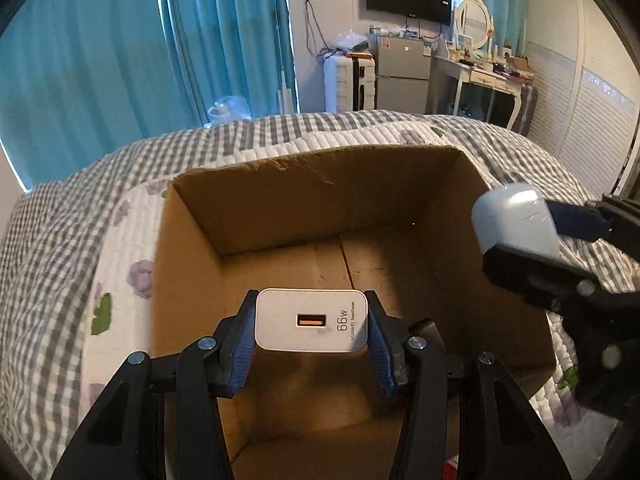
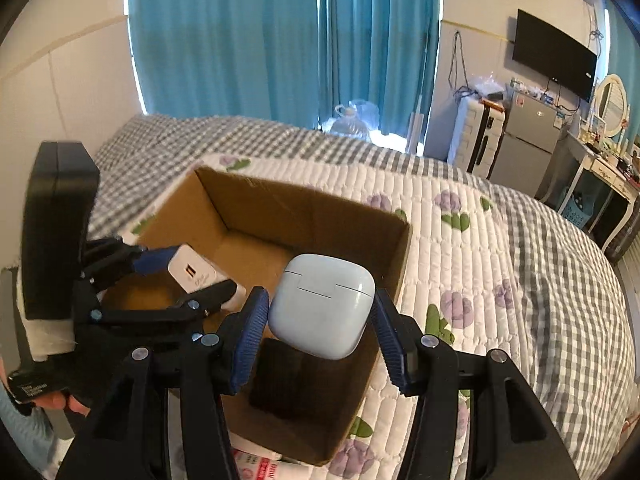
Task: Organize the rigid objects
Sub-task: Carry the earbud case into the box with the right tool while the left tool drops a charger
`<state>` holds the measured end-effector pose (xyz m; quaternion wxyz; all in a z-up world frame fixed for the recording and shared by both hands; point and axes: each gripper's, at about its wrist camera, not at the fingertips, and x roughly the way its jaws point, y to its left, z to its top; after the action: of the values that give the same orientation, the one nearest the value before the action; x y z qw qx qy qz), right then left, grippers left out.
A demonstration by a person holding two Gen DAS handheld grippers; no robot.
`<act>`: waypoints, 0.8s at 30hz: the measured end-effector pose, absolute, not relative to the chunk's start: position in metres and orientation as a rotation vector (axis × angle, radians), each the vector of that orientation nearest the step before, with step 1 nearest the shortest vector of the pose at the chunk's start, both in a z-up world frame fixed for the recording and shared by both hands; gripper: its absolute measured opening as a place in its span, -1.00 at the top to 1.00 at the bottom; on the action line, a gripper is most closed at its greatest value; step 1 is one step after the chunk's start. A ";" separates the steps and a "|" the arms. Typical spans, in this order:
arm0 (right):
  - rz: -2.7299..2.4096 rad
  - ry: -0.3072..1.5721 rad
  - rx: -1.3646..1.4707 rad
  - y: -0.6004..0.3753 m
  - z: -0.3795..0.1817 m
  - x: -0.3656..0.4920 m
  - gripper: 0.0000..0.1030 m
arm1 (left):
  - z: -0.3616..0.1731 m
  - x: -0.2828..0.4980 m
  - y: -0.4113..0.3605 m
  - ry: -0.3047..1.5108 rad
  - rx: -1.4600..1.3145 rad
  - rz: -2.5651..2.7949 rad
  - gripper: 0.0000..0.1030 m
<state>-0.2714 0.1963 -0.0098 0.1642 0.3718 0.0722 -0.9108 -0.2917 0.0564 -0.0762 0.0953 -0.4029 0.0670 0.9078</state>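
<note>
Cardboard box (image 1: 280, 208) open-topped on the quilted bed (image 1: 60, 240), both loads held above it. Left gripper (image 1: 311, 322) clamped on white charger (image 1: 311, 320), over the box's near edge. Right gripper (image 2: 320, 312) gripping pale-blue earbud case (image 2: 322, 304) (rounded, smooth) above the right-hand wall. Dark flat item (image 2: 280, 376) already inside on the floor. Risks, by judgement: case slipping from ribbed pads, given its curved shell; release too near the rim, tipping it onto bedding; grippers colliding, being close together.
</note>
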 end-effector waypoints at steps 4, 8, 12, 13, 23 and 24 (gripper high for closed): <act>-2.592 0.204 1.064 0.198 -0.013 -0.271 -0.03 | -0.077 -0.293 0.052 0.136 -1.220 2.644 -0.02; -2.601 0.173 1.074 0.196 -0.010 -0.272 -0.04 | -0.061 -0.280 0.048 0.159 -1.153 2.689 -0.21; -2.631 0.170 1.079 0.193 -0.006 -0.282 -0.04 | -0.044 -0.268 0.043 0.233 -1.095 2.742 -0.41; -2.638 0.163 1.076 0.193 -0.004 -0.285 -0.05 | -0.041 -0.266 0.041 0.239 -1.091 2.749 -0.41; -2.762 0.125 0.995 0.203 0.033 -0.249 -0.78 | -0.008 -0.207 0.007 0.172 -0.993 2.833 -0.97; -2.773 0.151 0.975 0.203 0.038 -0.237 -0.82 | -0.005 -0.199 0.005 0.166 -0.980 2.847 -1.00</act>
<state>-0.2375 0.2029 0.0382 0.0988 0.3297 0.0512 -0.9375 -0.1992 0.0047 -0.0046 0.0628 -0.3245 0.0550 0.9422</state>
